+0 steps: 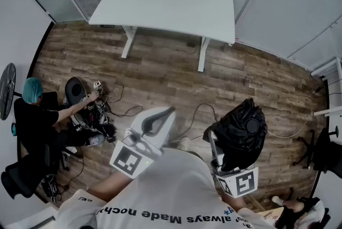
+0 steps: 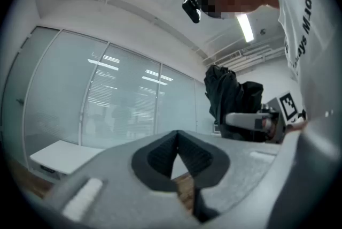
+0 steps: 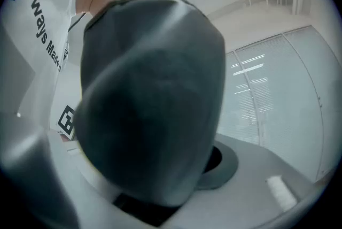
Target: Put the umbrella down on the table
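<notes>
A black folded umbrella (image 1: 243, 131) stands bunched upright in my right gripper (image 1: 235, 150), which is shut on it, low at the right of the head view. In the right gripper view the umbrella (image 3: 155, 99) fills the space between the jaws and hides the pads. My left gripper (image 1: 166, 112) is level beside it, shut with nothing in it; its pads (image 2: 160, 155) meet at the tip. From the left gripper view, the umbrella (image 2: 227, 94) and right gripper (image 2: 251, 121) are to the right. The white table (image 1: 165, 6) stands bare across the wooden floor, well ahead of both grippers.
A seated person (image 1: 37, 115) at the left handles cables and gear (image 1: 96, 113) on the floor. A fan (image 1: 6, 91) stands at the far left and a dark chair (image 1: 326, 153) at the right. Glass walls with blinds lie behind the table.
</notes>
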`<state>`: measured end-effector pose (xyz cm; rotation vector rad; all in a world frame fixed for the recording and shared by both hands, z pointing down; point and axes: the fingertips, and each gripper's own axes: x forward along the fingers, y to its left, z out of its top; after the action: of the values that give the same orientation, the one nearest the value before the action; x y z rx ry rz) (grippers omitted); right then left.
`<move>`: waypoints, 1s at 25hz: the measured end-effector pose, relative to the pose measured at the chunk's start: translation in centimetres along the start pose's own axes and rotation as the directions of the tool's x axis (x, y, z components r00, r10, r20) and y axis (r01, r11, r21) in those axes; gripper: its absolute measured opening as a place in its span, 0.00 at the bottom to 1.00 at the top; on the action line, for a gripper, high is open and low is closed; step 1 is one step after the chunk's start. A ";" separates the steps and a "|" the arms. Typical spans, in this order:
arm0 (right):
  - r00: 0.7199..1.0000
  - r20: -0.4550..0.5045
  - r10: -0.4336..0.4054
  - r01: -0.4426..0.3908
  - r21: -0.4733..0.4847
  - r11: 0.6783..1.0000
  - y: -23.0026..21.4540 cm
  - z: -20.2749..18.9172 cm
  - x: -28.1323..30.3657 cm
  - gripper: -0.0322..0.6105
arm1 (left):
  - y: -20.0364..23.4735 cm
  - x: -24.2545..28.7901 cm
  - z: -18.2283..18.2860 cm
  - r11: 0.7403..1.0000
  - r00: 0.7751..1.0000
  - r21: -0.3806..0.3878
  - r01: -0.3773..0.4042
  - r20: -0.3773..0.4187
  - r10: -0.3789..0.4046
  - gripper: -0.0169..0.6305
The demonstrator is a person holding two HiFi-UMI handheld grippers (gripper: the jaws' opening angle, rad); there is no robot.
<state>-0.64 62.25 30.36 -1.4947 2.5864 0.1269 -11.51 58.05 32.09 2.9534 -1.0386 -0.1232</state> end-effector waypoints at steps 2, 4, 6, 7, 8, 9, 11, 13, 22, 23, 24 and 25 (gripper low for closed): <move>1.000 0.005 0.008 -0.008 0.001 1.000 -0.5 0.4 -0.8 0.43 | -1.0 0.6 -0.1 1.000 1.000 0.003 0.004 -0.004 -0.004 0.03; 1.000 0.013 0.021 -0.021 0.010 1.000 -1.2 0.7 -1.5 0.43 | -2.0 1.4 -0.2 1.000 1.000 0.006 0.006 -0.009 -0.006 0.03; 0.999 0.022 0.030 -0.031 0.026 0.999 -2.2 0.9 -2.2 0.43 | -2.8 2.5 -0.4 1.000 1.000 0.007 0.006 -0.011 -0.006 0.03; 0.999 0.021 0.032 -0.033 0.031 0.999 -2.7 0.9 -2.5 0.43 | -3.3 3.0 -0.6 1.000 1.000 0.005 0.005 -0.010 -0.005 0.03; 0.999 0.018 0.032 -0.033 0.032 0.999 -3.3 0.8 -2.7 0.43 | -3.7 3.6 -0.7 1.000 1.000 0.005 0.004 -0.007 -0.004 0.03; 0.999 0.014 0.033 -0.033 0.031 0.999 -3.9 0.7 -2.9 0.43 | -4.1 4.1 -0.8 1.000 1.000 0.006 0.003 -0.005 -0.003 0.03; 0.999 0.010 0.036 -0.036 0.028 0.999 -5.1 0.5 -3.0 0.43 | -4.4 5.1 -1.2 1.000 1.000 0.005 -0.003 -0.007 0.003 0.03; 0.999 0.004 0.038 -0.038 0.030 0.999 -6.3 0.3 -2.7 0.43 | -4.2 6.2 -1.5 1.000 1.000 -0.004 -0.012 -0.009 0.012 0.03; 0.999 -0.021 0.038 -0.037 0.051 0.998 -10.9 -2.2 3.4 0.43 | 1.4 11.1 -2.9 1.000 1.000 -0.013 -0.023 -0.019 0.023 0.03; 0.999 -0.024 0.038 -0.037 0.052 0.998 -11.3 -2.6 4.6 0.43 | 2.6 11.6 -3.0 1.000 1.000 -0.012 -0.023 -0.018 0.023 0.03; 0.999 -0.026 0.040 -0.038 0.052 0.998 -11.7 -2.9 6.1 0.43 | 4.0 12.2 -3.0 1.000 1.000 -0.012 -0.024 -0.017 0.024 0.03; 0.999 -0.027 0.041 -0.039 0.052 0.998 -12.1 -3.2 7.7 0.43 | 5.7 12.8 -3.1 1.000 1.000 -0.012 -0.026 -0.016 0.026 0.03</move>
<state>5.75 49.15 32.17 -1.4378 2.6217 0.0430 -4.85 45.56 34.41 2.9239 -1.0705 -0.1054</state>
